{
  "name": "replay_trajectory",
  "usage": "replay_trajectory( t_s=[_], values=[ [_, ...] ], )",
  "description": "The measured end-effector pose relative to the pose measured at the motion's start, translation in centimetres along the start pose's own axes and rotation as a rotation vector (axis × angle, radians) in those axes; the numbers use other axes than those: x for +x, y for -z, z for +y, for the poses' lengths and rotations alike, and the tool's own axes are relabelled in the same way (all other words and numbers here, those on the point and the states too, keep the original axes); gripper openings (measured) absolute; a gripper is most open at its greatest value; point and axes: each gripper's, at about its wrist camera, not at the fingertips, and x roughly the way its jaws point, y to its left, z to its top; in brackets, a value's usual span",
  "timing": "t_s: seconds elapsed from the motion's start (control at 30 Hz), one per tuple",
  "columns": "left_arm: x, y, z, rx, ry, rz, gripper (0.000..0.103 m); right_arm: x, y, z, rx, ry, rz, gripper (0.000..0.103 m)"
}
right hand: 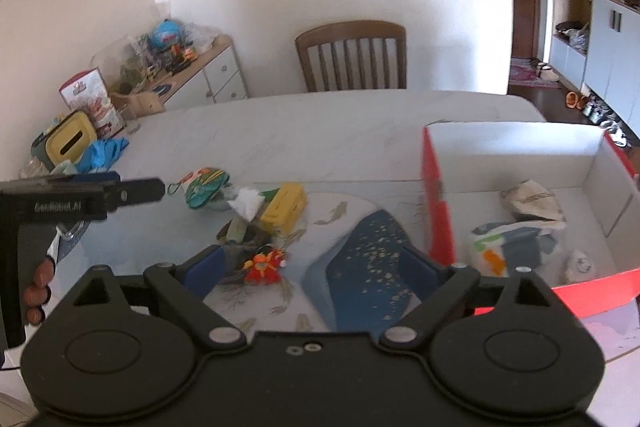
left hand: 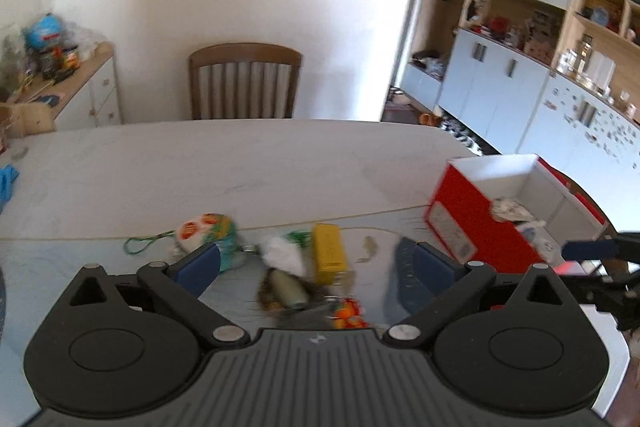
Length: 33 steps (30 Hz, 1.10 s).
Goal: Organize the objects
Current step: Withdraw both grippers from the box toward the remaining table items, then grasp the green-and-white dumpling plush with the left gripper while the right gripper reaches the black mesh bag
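A small heap lies on the table mat: an embroidered pouch [left hand: 204, 231] [right hand: 206, 187], a white crumpled piece [left hand: 282, 253] [right hand: 246, 203], a yellow box [left hand: 329, 253] [right hand: 284, 207], an olive-green item [left hand: 286, 289] [right hand: 236, 231] and a red-orange charm [left hand: 348, 313] [right hand: 264, 267]. My left gripper [left hand: 316, 263] [right hand: 136, 191] hangs open just above and short of the heap, gripping nothing. My right gripper [right hand: 314, 267] [left hand: 588, 251] is open over the mat, between the heap and the box. The red box [left hand: 460, 211] [right hand: 436, 211], white inside, stands at the right with several items in it.
A mat with a blue pattern [right hand: 368, 259] covers the near table. A wooden chair [right hand: 352, 55] stands at the far side. A blue cloth [right hand: 102, 153] and a yellow-lidded container [right hand: 70, 141] sit at the far left, beside a cluttered sideboard [right hand: 208, 71]. Cabinets [left hand: 500, 83] line the right wall.
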Motion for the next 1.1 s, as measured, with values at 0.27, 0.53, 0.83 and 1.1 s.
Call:
replay_trajectory(
  t_s=[0.27,0.53,0.83,1.1],
  values=[
    [1.3,-0.1,4.8,0.001,-0.079,0.001,0.103,4.2,0.1,2.8,-0.051,-0.017,0.076,0.092],
    [4.0,0.0,7.2,0.017,-0.119,0.015,0.103,8.0,0.5,5.6,-0.121,-0.027,0.129,0.09],
    [8.1,-0.1,8.1,0.097,-0.123,0.038,0.103,11.0,0.9,9.7,-0.255,-0.08,0.18,0.083],
    [11.5,-0.4,8.0,0.17,-0.1,0.064,0.103,13.4,1.4,11.1,-0.299,-0.061,0.215,0.07]
  ],
)
